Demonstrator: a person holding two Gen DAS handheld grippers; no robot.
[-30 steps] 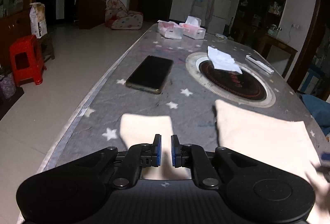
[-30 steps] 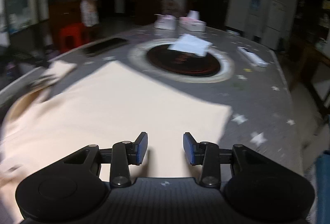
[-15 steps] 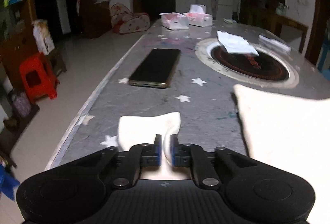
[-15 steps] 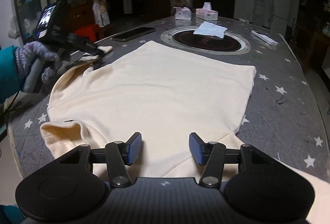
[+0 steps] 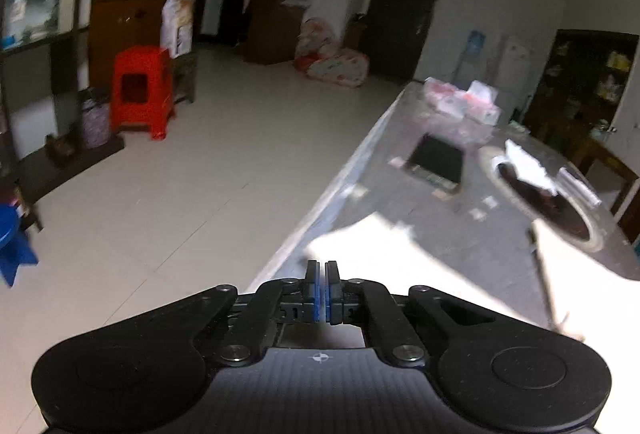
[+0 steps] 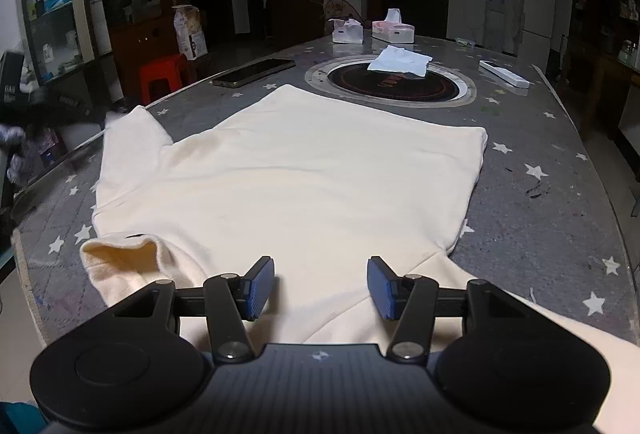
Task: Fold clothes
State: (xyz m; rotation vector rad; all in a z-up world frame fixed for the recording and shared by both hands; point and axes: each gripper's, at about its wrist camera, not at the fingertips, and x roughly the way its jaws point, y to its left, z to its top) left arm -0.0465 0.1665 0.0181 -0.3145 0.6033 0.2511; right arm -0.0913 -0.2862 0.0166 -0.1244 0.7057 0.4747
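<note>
A cream long-sleeved top (image 6: 304, 174) lies spread flat on the grey star-patterned table (image 6: 540, 234). Its left sleeve (image 6: 132, 138) reaches toward the table's left edge; in the blurred left wrist view that sleeve (image 5: 360, 246) shows just beyond the fingertips. My left gripper (image 5: 322, 268) has its jaws closed near the sleeve's end at the table edge; whether cloth is pinched between them I cannot tell. In the right wrist view it is a dark blur at far left (image 6: 60, 102). My right gripper (image 6: 321, 276) is open and empty, over the near part of the top.
A dark phone (image 6: 254, 72) lies at the far left of the table. A round dark hob (image 6: 396, 82) with a white paper (image 6: 400, 61) sits beyond the top. Two tissue boxes (image 6: 372, 28) and a white remote (image 6: 504, 74) stand farther back. A red stool (image 5: 142, 90) stands on the floor.
My left gripper has swung left and outward toward the table edge, its view now blurred, and its jaws have closed tighter. My right gripper holds nearly still and stays open.
</note>
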